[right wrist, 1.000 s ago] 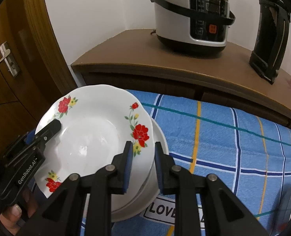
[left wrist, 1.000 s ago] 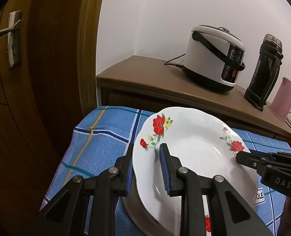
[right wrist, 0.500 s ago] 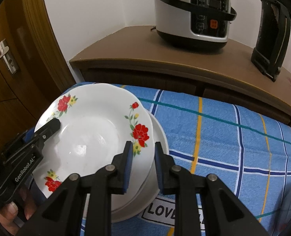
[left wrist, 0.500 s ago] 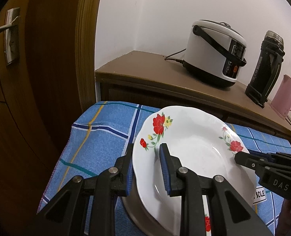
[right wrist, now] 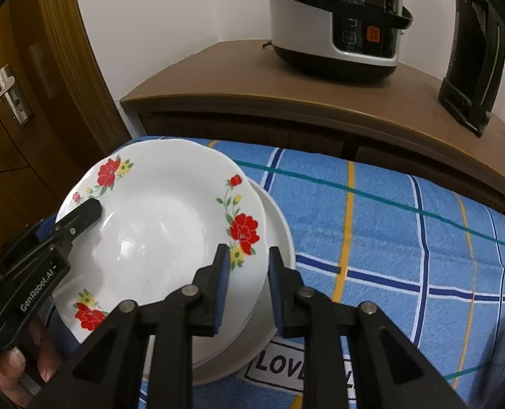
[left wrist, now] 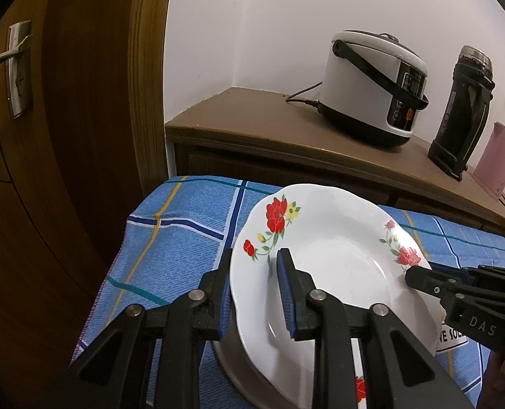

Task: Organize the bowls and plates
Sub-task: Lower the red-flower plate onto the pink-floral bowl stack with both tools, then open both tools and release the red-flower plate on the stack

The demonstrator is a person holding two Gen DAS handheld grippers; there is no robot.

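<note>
A white plate with red flowers (left wrist: 337, 266) (right wrist: 157, 231) lies on top of a stack of white dishes (right wrist: 279, 238) on a blue checked cloth (right wrist: 388, 238). My left gripper (left wrist: 256, 286) straddles the plate's left rim, one finger under it and one over it, with a gap showing at the upper pad. My right gripper (right wrist: 245, 283) straddles the plate's right rim the same way, its jaws parted. The left gripper also shows in the right wrist view (right wrist: 82, 214), and the right gripper shows in the left wrist view (left wrist: 419, 277).
A wooden counter (left wrist: 252, 126) behind the cloth carries a rice cooker (left wrist: 371, 85), a black flask (left wrist: 463, 109) and a pink jug (left wrist: 498, 156). A wooden door (left wrist: 48, 136) with a metal handle stands at the left.
The plate and both grippers have sunk a little toward the stack. The jaws look the same as before.
</note>
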